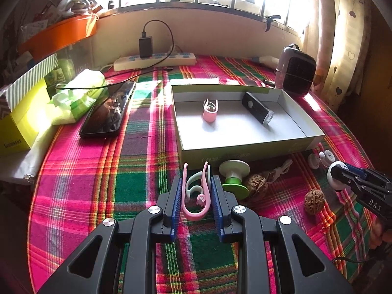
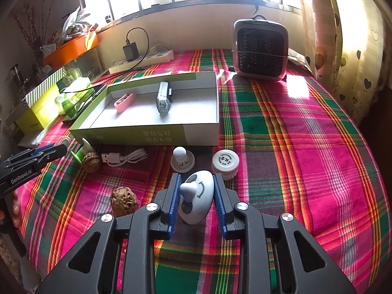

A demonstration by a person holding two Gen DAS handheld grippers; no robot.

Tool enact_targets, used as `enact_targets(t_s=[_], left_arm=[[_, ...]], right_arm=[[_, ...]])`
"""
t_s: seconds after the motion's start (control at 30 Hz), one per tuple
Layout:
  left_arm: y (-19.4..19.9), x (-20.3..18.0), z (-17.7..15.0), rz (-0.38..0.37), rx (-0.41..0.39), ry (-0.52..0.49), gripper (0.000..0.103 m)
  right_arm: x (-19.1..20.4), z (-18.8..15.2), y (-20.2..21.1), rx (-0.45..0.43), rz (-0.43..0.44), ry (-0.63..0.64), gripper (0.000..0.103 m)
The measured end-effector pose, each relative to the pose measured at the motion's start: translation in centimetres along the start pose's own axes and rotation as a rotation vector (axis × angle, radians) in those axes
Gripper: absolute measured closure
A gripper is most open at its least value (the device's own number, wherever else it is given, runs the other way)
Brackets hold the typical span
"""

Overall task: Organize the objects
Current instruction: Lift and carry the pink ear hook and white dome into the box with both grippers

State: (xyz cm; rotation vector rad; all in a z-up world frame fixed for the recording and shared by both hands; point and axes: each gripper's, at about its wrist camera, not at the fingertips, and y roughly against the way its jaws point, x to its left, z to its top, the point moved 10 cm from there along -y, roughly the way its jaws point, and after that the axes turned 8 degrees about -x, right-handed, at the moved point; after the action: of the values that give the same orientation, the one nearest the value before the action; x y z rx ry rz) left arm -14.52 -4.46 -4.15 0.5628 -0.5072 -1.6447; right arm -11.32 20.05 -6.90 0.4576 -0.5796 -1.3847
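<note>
The box (image 1: 245,147) holds a pink clip (image 1: 210,109) and a black flashlight (image 1: 257,109).

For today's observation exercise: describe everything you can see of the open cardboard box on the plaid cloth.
The cardboard box is a shallow, lidless rectangular tray with green printed outer walls and a plain pale inside. It rests flat on the plaid cloth. Inside lie a pink clip and a black flashlight, apart from each other. Neither gripper touches it.

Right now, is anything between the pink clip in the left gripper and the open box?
Nothing visible. The left gripper holds the pink clip; the box lies straight ahead, its near wall the only thing to clear.
</note>
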Motion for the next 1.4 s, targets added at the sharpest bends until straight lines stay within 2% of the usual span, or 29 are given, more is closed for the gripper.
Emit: enact_targets(t_s=[0.67, 1.0, 1.4], left_arm=[[-0.8, -2.8, 4.1, -0.064, -0.036, -0.038, 0.082], [-2.9, -4.7, 5.6, -0.109, -0.021, -0.06, 0.082], [-6.3, -5.7, 7.4, -0.128, 0.007, -0.053, 0.082]], right_arm=[[1.6, 4.9, 0.0, -0.064, 0.03, 0.057, 0.076], [1.8, 7.5, -2.7, -0.048, 0.042, 0.073, 0.075], [1.5, 9.7, -6.8, -0.008, 0.052, 0.081, 0.075]])
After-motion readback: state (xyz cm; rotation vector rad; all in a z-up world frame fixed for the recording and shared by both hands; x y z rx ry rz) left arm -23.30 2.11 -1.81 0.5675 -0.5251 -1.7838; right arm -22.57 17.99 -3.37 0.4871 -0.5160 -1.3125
